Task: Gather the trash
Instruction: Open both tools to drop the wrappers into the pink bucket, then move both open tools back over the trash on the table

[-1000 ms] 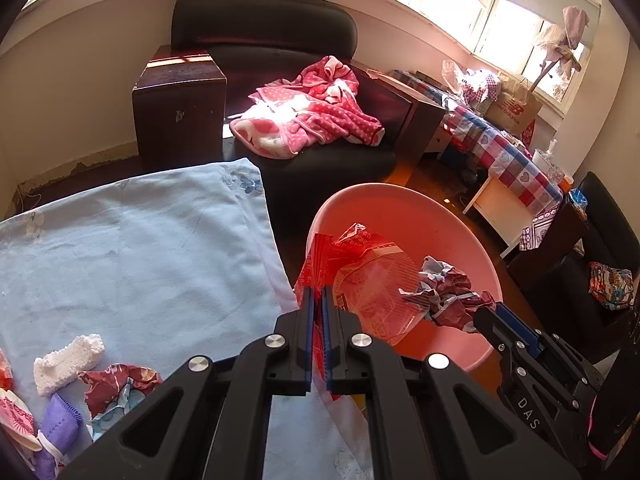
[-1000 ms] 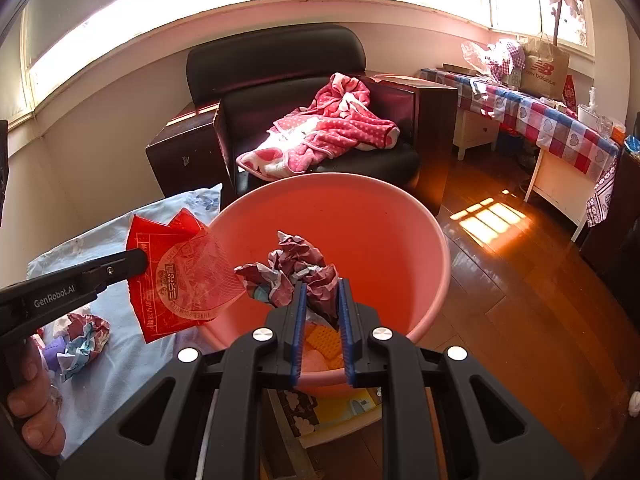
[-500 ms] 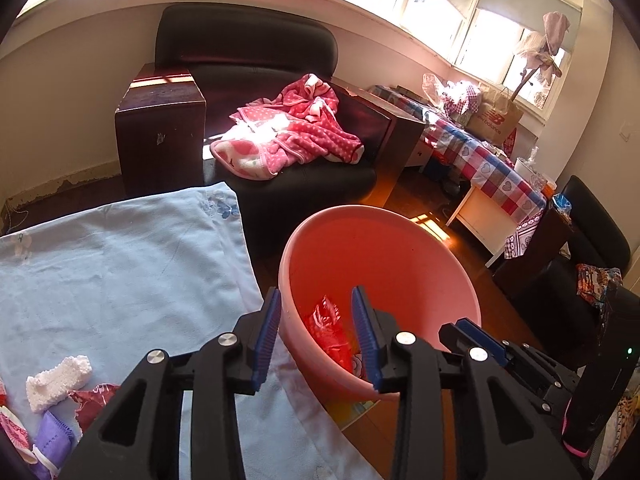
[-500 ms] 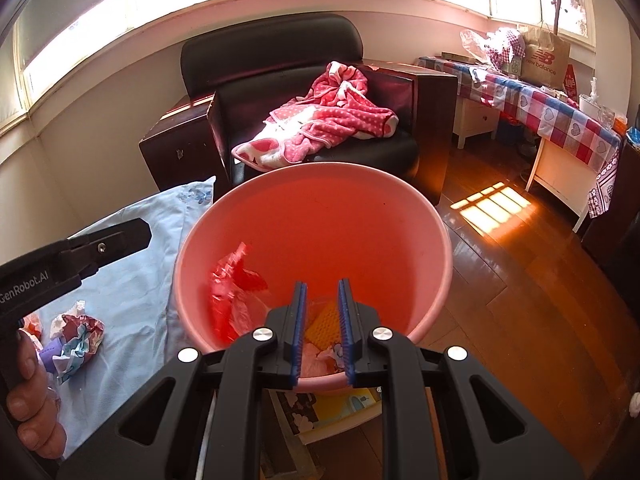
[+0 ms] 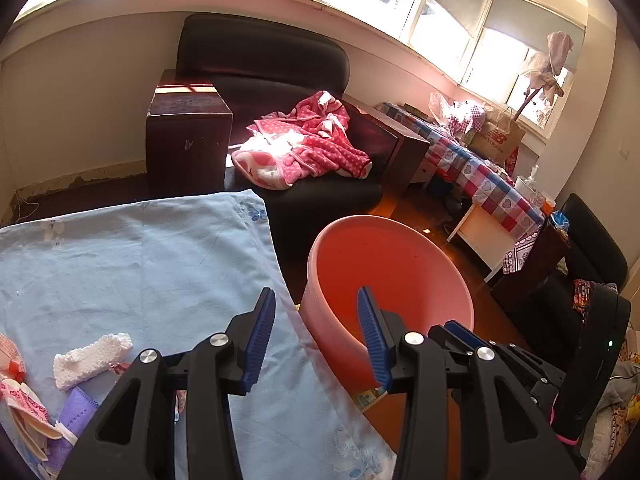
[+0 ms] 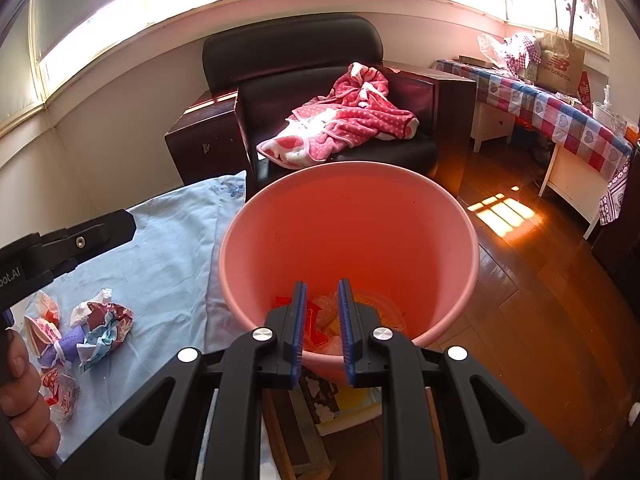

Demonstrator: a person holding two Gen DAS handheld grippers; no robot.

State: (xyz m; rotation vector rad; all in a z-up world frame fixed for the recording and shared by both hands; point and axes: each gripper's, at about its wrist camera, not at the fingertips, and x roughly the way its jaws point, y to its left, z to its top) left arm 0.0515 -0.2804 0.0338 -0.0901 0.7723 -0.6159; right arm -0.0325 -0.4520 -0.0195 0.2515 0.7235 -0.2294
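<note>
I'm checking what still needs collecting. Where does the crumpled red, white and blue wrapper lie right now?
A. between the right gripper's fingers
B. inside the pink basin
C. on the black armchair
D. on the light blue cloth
D: the crumpled wrapper rests on the light blue cloth, left of the pink basin.

Holds the left gripper [image 5: 315,295] tilted forward and down, jaws standing well apart, having just been opening, with nothing between the blue pads [image 5: 260,332]. Grips its handle with the left hand [image 6: 22,392], fingers curled at the right wrist view's lower left edge. Keeps the right gripper [image 6: 323,285] just beside it, likewise angled down, jaws drawn to a narrow slit, clamping nothing.
</note>
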